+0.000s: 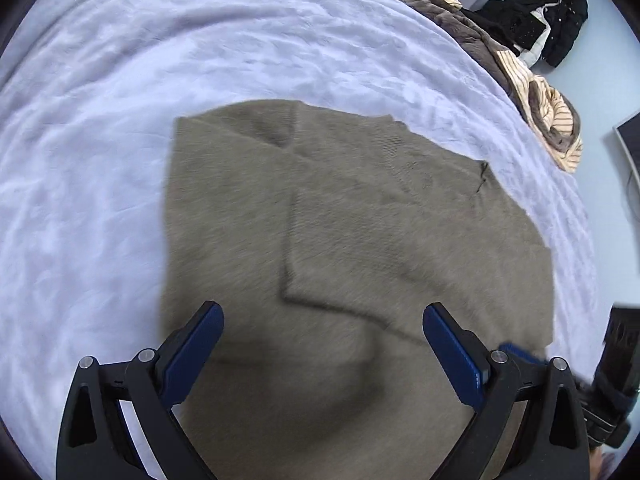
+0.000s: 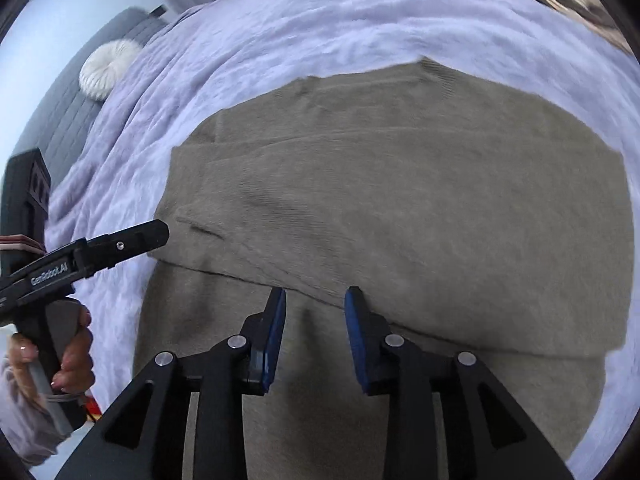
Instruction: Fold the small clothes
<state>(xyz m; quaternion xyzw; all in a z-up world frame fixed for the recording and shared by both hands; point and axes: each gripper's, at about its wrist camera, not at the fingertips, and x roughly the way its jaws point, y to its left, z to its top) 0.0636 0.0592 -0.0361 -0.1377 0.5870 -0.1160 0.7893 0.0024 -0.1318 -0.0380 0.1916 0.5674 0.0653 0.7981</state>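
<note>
A taupe knit sweater (image 1: 360, 240) lies partly folded on a lavender bedspread (image 1: 120, 120). It also fills the right wrist view (image 2: 400, 208), with a folded layer whose edge runs across just ahead of my right fingertips. My left gripper (image 1: 324, 316) is wide open and empty, hovering over the sweater's near part. My right gripper (image 2: 316, 300) is partly open and empty, its tips at the fold edge. The left gripper's body shows in the right wrist view (image 2: 100, 252), held by a hand at the sweater's left edge.
A brown and striped garment pile (image 1: 520, 72) lies along the bed's far right edge, with black clothes (image 1: 540, 24) beyond it. A round white cushion (image 2: 108, 68) rests on a grey headboard at the far left. The bedspread (image 2: 320, 20) stretches beyond the sweater.
</note>
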